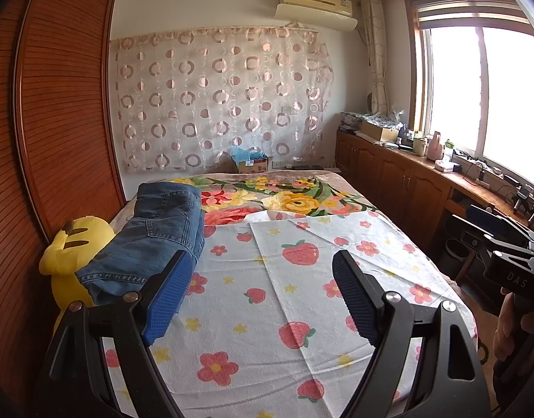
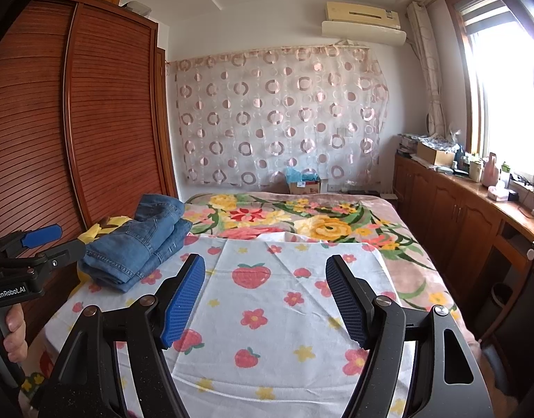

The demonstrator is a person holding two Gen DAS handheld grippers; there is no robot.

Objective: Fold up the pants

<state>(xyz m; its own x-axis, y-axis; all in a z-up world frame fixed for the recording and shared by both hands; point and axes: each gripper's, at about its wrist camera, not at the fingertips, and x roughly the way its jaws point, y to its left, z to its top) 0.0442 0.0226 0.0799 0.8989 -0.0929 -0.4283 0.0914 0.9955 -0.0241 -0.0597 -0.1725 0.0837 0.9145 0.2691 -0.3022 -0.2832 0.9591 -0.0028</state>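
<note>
Folded denim pants [image 1: 155,237] are stacked at the bed's left edge on a strawberry-print sheet [image 1: 284,296]. Left gripper [image 1: 263,278] and right gripper [image 2: 265,278] are held wide open, empty.

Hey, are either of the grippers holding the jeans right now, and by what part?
Neither. The left gripper and right gripper are both open and empty; the folded jeans lie untouched on the bed.
</note>
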